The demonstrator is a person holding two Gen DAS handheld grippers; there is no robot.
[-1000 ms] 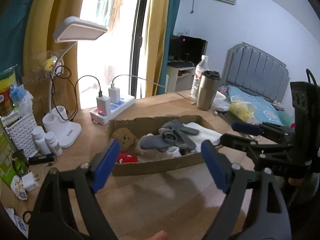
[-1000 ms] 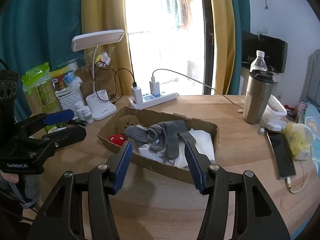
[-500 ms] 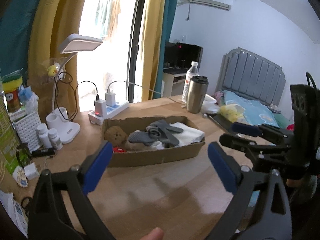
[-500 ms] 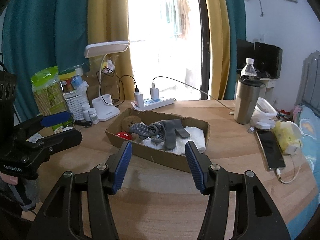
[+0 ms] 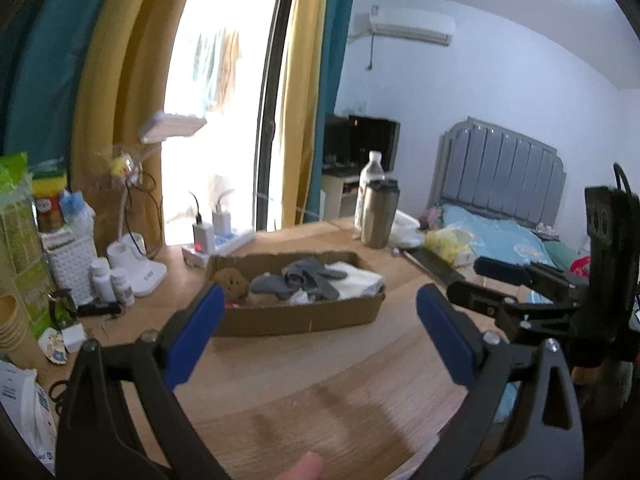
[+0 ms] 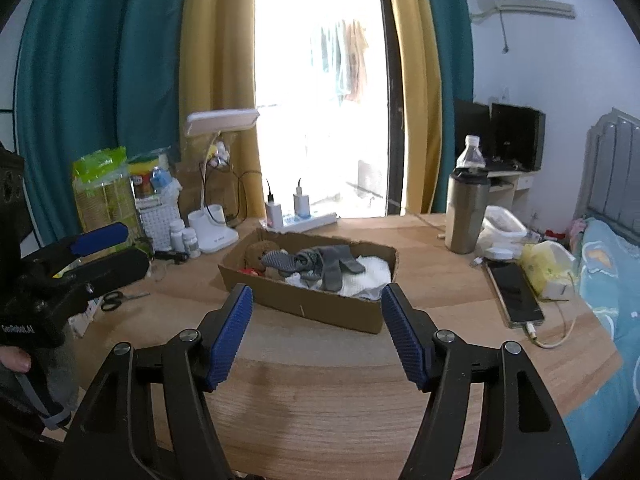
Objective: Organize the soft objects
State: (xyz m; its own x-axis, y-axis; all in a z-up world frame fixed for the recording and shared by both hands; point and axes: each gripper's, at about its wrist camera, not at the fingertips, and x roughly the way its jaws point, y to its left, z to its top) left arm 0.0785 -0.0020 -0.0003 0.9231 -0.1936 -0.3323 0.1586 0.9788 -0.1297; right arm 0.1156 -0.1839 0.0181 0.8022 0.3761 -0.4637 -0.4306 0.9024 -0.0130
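Note:
A shallow cardboard box (image 5: 296, 320) (image 6: 320, 308) lies on the wooden desk. It holds grey socks (image 5: 304, 280) (image 6: 320, 264), a white cloth (image 5: 360, 280) (image 6: 372, 276) and a brown plush toy (image 5: 234, 282) (image 6: 260, 252), with something red under the toy. My left gripper (image 5: 319, 296) (image 6: 120, 250) hovers in front of the box, open wide and holding nothing. My right gripper (image 6: 317, 294) (image 5: 480, 282) is also short of the box. Its jaws are opening and nothing is between them.
A desk lamp (image 6: 222, 120), a power strip (image 6: 300, 220), pill bottles and a white basket stand behind the box on the left. To its right are a steel tumbler (image 6: 466, 220) and a phone (image 6: 514, 292). Scissors (image 6: 112, 300) lie front left. A bed borders the desk's right edge.
Both grippers have drawn back from the box and risen a little, so it looks smaller. The right jaws have widened, and the left ones slightly.

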